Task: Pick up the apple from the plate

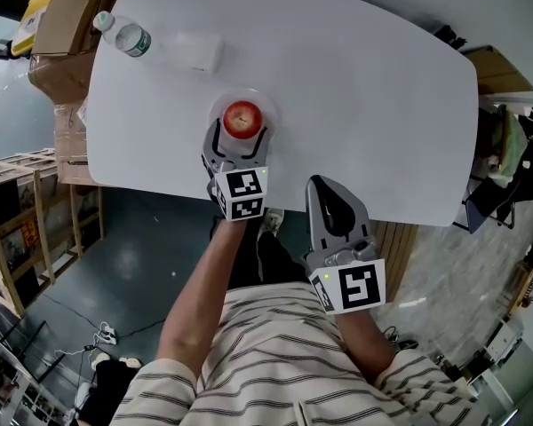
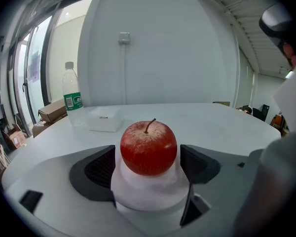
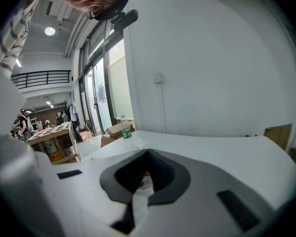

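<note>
A red apple [image 1: 242, 118] [image 2: 148, 148] sits on a small white plate [image 1: 266, 98] [image 2: 148, 194] near the front edge of the white table [image 1: 355, 96]. My left gripper [image 1: 241, 138] [image 2: 149, 166] is open, its dark pads [image 2: 101, 169] on either side of the apple at plate level, with a narrow gap on each side. My right gripper [image 1: 320, 185] [image 3: 147, 174] is shut and holds nothing; it hovers over the table's front edge to the right of the plate. In the right gripper view only a sliver of the apple shows past the jaws.
A plastic water bottle [image 1: 124, 35] [image 2: 72, 101] and a small white box [image 1: 195, 51] [image 2: 104, 119] lie at the table's far left. Cardboard boxes [image 1: 67, 16] and a wooden rack [image 1: 18, 220] stand beyond the left edge. A person's legs are below the front edge.
</note>
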`<act>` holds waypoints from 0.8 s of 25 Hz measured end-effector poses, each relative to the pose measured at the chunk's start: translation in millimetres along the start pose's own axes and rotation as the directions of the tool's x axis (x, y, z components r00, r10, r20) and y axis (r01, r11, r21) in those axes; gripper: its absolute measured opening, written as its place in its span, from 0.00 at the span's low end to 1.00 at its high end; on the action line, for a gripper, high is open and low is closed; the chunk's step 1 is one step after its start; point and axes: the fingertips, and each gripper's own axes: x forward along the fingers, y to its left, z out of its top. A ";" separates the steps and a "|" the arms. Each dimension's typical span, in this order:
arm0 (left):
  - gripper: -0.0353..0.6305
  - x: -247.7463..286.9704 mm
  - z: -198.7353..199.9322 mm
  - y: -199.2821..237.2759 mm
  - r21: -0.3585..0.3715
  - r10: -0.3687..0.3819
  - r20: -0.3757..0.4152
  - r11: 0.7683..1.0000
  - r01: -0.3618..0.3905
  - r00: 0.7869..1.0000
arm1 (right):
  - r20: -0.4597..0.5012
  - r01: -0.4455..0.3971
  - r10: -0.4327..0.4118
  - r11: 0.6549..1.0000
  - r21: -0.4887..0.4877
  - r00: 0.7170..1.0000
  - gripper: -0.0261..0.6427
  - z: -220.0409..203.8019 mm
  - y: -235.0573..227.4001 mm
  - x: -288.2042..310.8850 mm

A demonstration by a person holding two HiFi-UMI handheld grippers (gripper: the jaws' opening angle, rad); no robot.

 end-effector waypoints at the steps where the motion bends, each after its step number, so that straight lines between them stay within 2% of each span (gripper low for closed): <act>1: 0.65 1.0 -0.9 0.0 0.003 -0.001 -0.003 1.000 0.001 1.000 | -0.001 0.000 0.000 1.000 0.001 1.000 0.06 -0.4 -0.1 0.4; 20: 0.62 2.8 2.1 1.1 0.028 0.009 0.009 1.000 -0.009 1.000 | -0.003 -0.003 0.003 1.000 0.004 1.000 0.06 -0.8 -2.4 2.8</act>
